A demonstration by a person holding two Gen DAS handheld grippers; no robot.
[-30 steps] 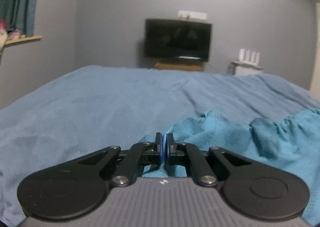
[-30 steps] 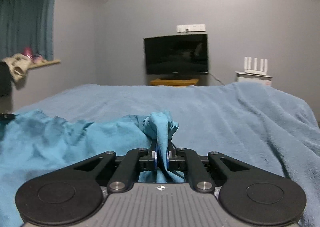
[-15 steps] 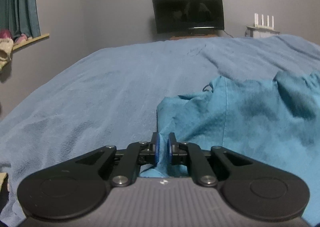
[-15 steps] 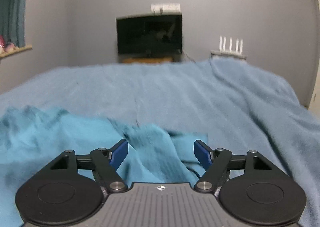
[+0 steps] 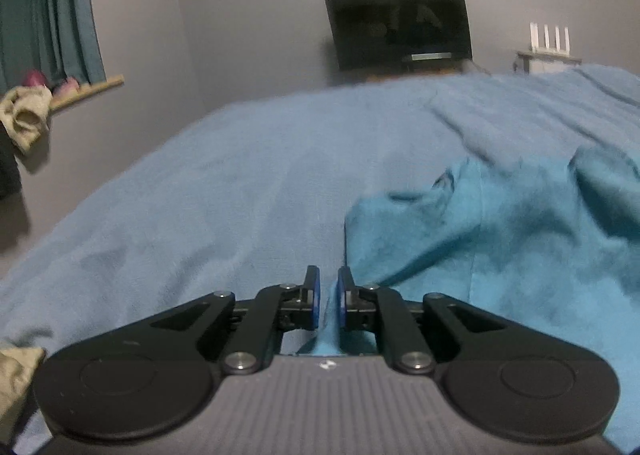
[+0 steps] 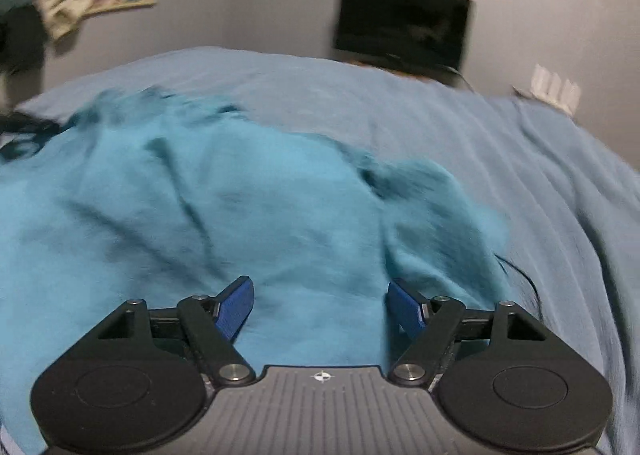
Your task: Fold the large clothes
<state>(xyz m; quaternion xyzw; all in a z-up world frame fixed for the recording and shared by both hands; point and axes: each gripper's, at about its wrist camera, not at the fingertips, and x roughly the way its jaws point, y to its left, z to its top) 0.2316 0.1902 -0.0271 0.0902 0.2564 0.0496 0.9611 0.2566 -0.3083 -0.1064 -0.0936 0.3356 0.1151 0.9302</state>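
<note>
A teal garment (image 5: 500, 239) lies rumpled on the blue bedspread (image 5: 240, 191). In the left wrist view it spreads to the right, and my left gripper (image 5: 328, 299) is shut on its near left edge, low over the bed. In the right wrist view the garment (image 6: 224, 207) fills the middle and left. My right gripper (image 6: 320, 307) is open and empty just above the cloth, its blue pads (image 6: 236, 307) wide apart.
The bedspread (image 6: 500, 159) runs to the far wall. A dark TV (image 5: 400, 23) stands there on a low stand, a white router (image 5: 550, 39) to its right. A curtain (image 5: 48, 11) and a sill with clothes (image 5: 28, 115) are at left.
My right gripper let go of the bunched teal cloth, opened wide and swung left over the garment. My left gripper kept its hold and dropped lower toward the bed.
</note>
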